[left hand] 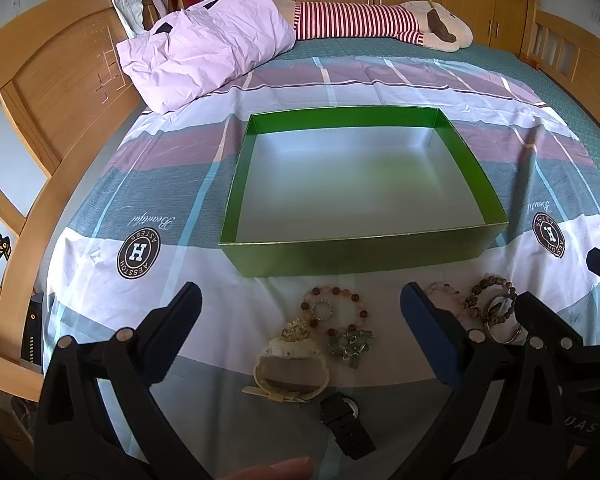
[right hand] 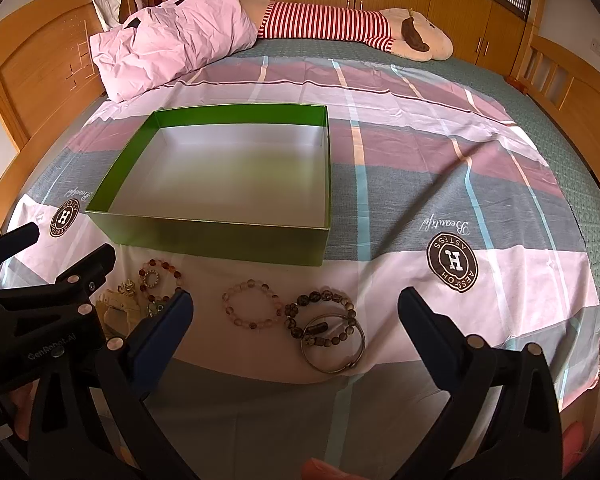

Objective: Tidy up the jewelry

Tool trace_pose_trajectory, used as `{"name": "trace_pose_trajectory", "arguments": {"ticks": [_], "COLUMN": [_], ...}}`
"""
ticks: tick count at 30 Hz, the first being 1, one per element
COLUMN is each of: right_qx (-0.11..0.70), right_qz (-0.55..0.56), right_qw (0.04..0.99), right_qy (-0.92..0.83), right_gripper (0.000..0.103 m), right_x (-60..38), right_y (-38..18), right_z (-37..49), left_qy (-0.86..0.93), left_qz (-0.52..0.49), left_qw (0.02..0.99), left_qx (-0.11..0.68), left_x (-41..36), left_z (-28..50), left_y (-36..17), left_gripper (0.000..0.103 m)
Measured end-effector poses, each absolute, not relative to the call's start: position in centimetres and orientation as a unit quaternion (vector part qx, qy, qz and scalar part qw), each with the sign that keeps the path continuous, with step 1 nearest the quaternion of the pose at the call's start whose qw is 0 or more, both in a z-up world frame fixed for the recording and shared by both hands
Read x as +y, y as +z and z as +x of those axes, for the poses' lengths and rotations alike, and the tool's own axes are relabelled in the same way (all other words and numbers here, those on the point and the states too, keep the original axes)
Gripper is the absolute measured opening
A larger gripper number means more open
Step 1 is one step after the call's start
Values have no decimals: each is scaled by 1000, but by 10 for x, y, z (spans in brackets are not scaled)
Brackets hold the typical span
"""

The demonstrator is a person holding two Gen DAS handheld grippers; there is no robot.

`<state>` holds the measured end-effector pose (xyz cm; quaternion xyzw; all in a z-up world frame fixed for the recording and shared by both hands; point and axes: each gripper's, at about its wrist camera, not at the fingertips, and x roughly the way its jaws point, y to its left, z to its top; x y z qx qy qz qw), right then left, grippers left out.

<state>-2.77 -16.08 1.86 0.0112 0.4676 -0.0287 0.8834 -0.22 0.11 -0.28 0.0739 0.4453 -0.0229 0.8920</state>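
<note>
An empty green box (left hand: 352,254) with a silver floor lies on the bedspread; it also shows in the right wrist view (right hand: 220,240). Jewelry lies in front of it: a red-and-pink bead bracelet (left hand: 334,310), a green charm piece (left hand: 350,344), a cream watch (left hand: 290,372), a black watch (left hand: 346,428), a pale bead bracelet (right hand: 252,308), a dark bead bracelet (right hand: 320,316) and a metal bangle (right hand: 334,346). My left gripper (left hand: 300,312) is open above the left group. My right gripper (right hand: 294,316) is open above the right group. Both are empty.
A pink pillow (left hand: 208,44) and a striped plush toy (left hand: 380,20) lie at the far end of the bed. A wooden headboard (left hand: 60,92) runs along the left. The bed edge is just below the jewelry.
</note>
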Motion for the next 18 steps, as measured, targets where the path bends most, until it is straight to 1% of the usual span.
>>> {"name": "trace_pose_trajectory", "arguments": {"ticks": [18], "right_qx": [469], "right_qz": [12], "right_qw": [883], "right_qy": [-28], "right_gripper": [102], "right_x": [-162], "right_y": [17], "right_z": [-28], "left_qy": [-22], "left_qz": [75], "left_qw": [892], "left_qx": [446], "left_x": [0], "left_z": [-3], "left_y": [-4], "left_gripper": [101]}}
